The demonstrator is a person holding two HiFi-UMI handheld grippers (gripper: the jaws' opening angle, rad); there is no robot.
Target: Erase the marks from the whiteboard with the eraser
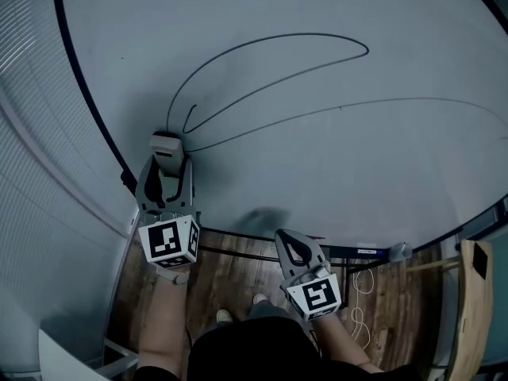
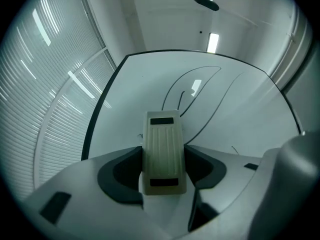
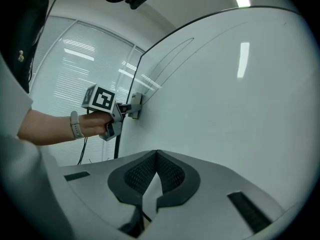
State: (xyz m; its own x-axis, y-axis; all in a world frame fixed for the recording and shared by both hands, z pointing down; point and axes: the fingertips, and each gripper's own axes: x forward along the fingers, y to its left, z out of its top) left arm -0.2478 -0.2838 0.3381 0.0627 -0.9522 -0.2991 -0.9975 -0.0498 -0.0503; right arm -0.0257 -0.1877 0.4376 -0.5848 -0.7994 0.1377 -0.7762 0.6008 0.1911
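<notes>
Looking down from the head view, the left claw (image 1: 167, 163) is clenched on the eraser (image 1: 167, 144) at about 9 o'clock in the picture. The eraser sits against the whiteboard (image 1: 333, 165), right at the lower end of the long looping marks (image 1: 317, 34) that sweep off toward 1 o'clock. The right claw (image 1: 287, 238) hangs low at 6 o'clock, over the wooden floor (image 1: 230, 272) just below the board's dark edge, well apart from the marks.

Over to the left gripper view: the jaws are pressed on both sides of the ribbed, pale eraser (image 2: 162, 154), which stands lengthwise between them and points up the board. The black marks (image 2: 172, 86) curve away just beyond its far end, at 12 o'clock. Window blinds (image 2: 45, 84) fill the 9 o'clock side.

Now the right gripper view: the right claw (image 3: 156, 160) is closed, tips touching, nothing between them. The whiteboard (image 3: 225, 109) spreads out ahead. At 9 o'clock a hand (image 3: 92, 121) with a pale wristband (image 3: 75, 124) presses the left claw (image 3: 129, 107) to the board's near edge.
</notes>
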